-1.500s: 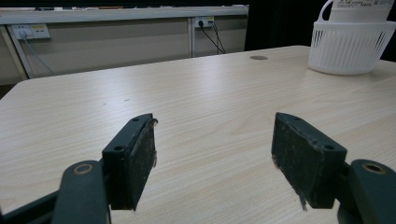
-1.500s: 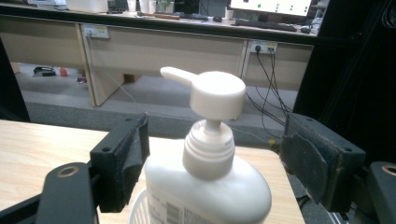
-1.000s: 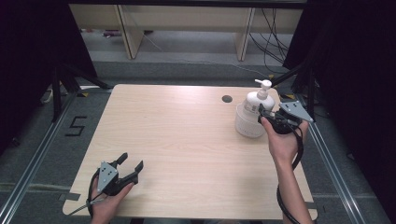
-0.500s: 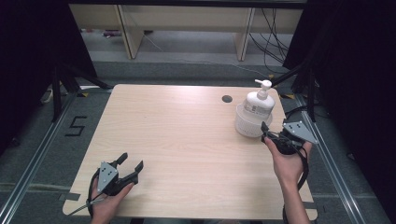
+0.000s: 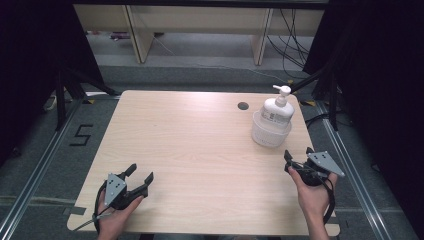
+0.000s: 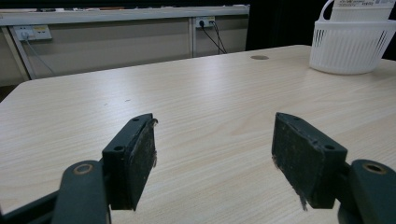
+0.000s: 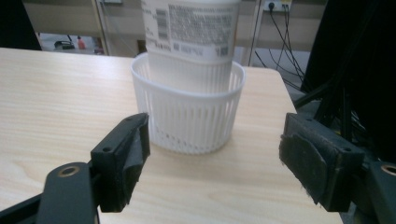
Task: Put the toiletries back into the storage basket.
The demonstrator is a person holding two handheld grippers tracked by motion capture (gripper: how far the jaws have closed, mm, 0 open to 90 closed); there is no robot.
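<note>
The pump bottle (image 5: 276,111) stands in its white basket (image 5: 270,134) just ahead of the right gripper (image 5: 299,159), whose released fingers (image 7: 122,158) grasp nothing.

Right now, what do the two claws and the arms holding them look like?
Both are black two-jaw tools. The left claw and the right claw each carry a grey three-cornered plate on top, with small holes. Flat dark pads, frayed at the edges, line the jaws. A black cable trails from each. The forearms are bare, without sleeves.
</note>
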